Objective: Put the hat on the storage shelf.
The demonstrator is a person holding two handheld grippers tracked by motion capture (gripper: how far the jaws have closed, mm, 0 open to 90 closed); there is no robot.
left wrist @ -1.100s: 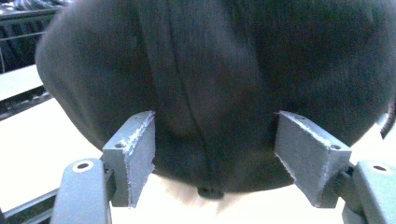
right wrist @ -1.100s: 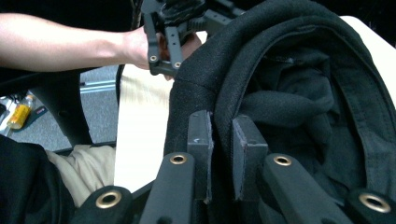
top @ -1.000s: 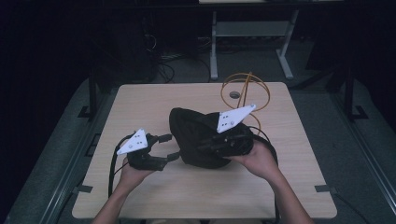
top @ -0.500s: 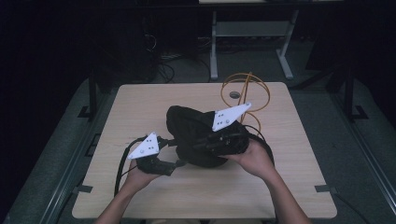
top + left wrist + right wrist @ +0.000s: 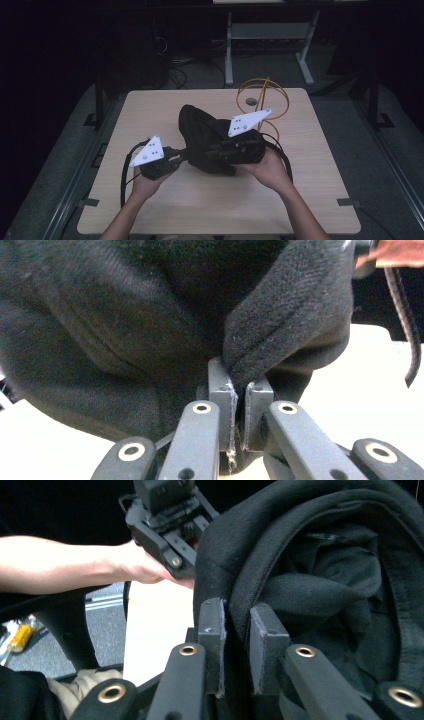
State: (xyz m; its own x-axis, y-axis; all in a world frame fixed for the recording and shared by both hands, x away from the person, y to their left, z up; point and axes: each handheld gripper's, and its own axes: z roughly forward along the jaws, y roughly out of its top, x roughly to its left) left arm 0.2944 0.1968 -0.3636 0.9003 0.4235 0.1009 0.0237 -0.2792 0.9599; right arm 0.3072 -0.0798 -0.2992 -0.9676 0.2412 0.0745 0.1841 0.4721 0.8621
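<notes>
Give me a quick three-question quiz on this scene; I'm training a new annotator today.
1. True or false: the left gripper is shut on a fold of the black fleece garment.
2. What does the right gripper pinch?
3. The orange wire hoop lies: A) at the table's far edge, beyond the garment; B) under the left hand; C) on the floor.

Key: 1 true; 2 the garment's edge; 3 A.

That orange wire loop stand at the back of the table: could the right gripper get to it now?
Probably not at once. The right gripper is shut on the black fleece garment, which the left gripper also pinches. The orange wire loop stand stands apart behind them.
</notes>
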